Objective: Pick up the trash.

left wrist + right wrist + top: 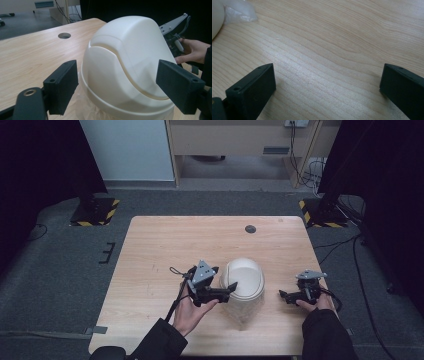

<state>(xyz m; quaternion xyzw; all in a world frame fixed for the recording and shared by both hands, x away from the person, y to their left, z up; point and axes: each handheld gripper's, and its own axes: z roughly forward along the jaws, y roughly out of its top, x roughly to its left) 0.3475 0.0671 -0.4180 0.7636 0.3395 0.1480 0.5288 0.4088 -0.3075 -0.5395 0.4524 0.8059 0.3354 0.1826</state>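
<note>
A white domed lid-like bin (pixel 243 279) stands on the wooden table (pixel 165 245), with a clear plastic liner (pixel 243 312) showing under its near edge. My left gripper (pixel 231 286) is open right at the dome's left side. In the left gripper view the dome (pixel 125 65) sits between the two wide-apart jaws, close ahead, with the gripper (pixel 120 85) not closed on it. My right gripper (pixel 284 296) is open, low over bare wood to the right of the dome. In the right gripper view its gripper (pixel 327 87) spans bare table, with the liner (pixel 238 11) at top left.
A round cable hole (pixel 250 229) lies in the table's far side. Dark stands with striped bases (pixel 95 210) flank the table's far corners, and cables (pixel 350 245) trail on the floor at right. Bare wood stretches left of and behind the dome.
</note>
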